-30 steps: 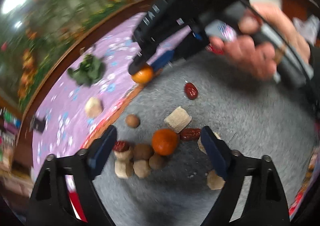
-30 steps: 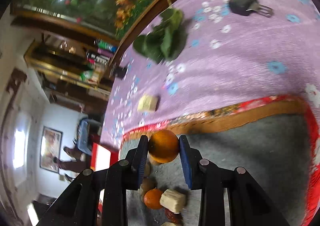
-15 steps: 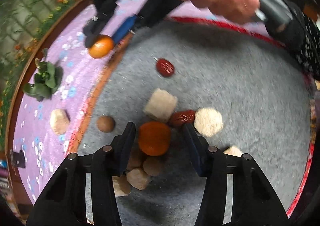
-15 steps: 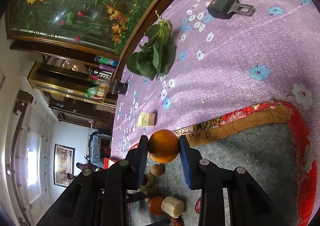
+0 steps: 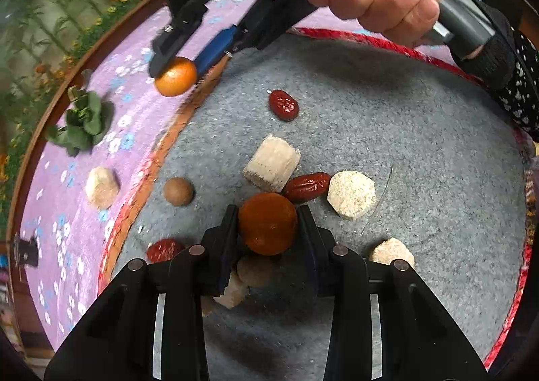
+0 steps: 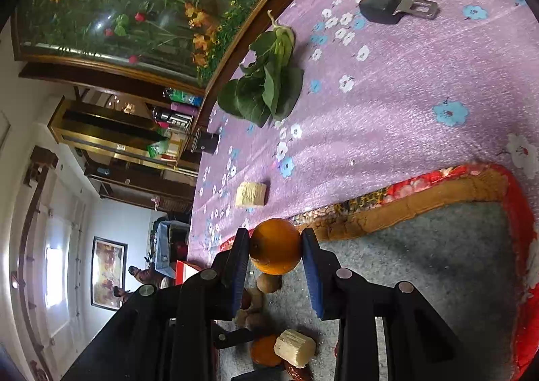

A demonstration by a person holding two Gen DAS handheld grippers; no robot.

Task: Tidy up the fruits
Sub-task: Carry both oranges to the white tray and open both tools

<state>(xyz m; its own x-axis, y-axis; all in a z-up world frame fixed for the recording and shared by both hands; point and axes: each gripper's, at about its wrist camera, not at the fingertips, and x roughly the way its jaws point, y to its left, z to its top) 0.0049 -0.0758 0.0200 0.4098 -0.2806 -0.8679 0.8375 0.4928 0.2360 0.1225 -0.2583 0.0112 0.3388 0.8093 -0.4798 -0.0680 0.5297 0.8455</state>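
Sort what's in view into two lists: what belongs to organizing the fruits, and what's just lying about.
Job in hand:
- orange in the right gripper
- darker orange in the left gripper
- red dates
- round brown fruits

Lying about:
- leafy greens
- seat-belt buckle
- pale cut chunks

Left gripper (image 5: pixel 267 232) jaws just closing around an orange; right gripper (image 6: pixel 275 251) jaws clamped.

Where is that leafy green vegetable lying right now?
The leafy green vegetable lies on the purple flowered cloth, near the table's wooden edge; in the right wrist view, a black buckle sits to its upper right.
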